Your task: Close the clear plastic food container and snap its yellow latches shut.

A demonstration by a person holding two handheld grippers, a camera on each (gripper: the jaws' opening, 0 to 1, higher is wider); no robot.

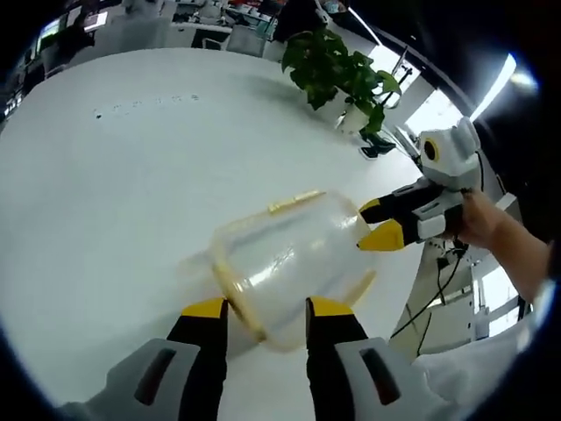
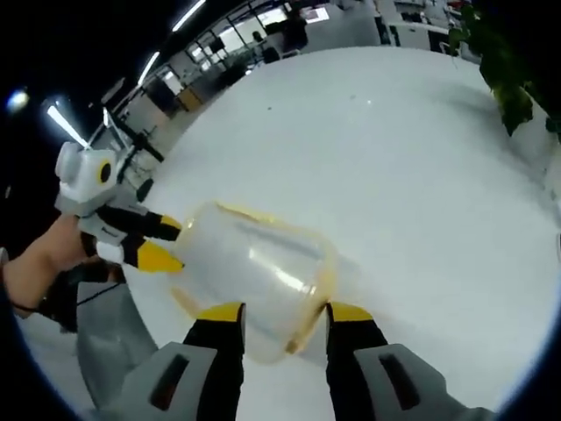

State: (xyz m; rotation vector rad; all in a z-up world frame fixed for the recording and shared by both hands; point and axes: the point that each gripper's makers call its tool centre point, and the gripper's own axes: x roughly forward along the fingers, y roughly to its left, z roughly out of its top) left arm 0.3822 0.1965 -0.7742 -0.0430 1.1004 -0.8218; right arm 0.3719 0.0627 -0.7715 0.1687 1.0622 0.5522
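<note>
The clear container (image 1: 289, 259) is held up off the white tabletop (image 1: 114, 193) between both grippers — left gripper (image 1: 263, 307) jaws apart around its yellow rim, right gripper (image 1: 379, 224) jaws apart at the far end. Probably light, slick, a bit flexy — best gripped at the rim.

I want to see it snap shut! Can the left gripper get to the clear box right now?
Probably yes. The left gripper has its open jaws either side of the container edge, nothing between. The right gripper meets the far end.
</note>
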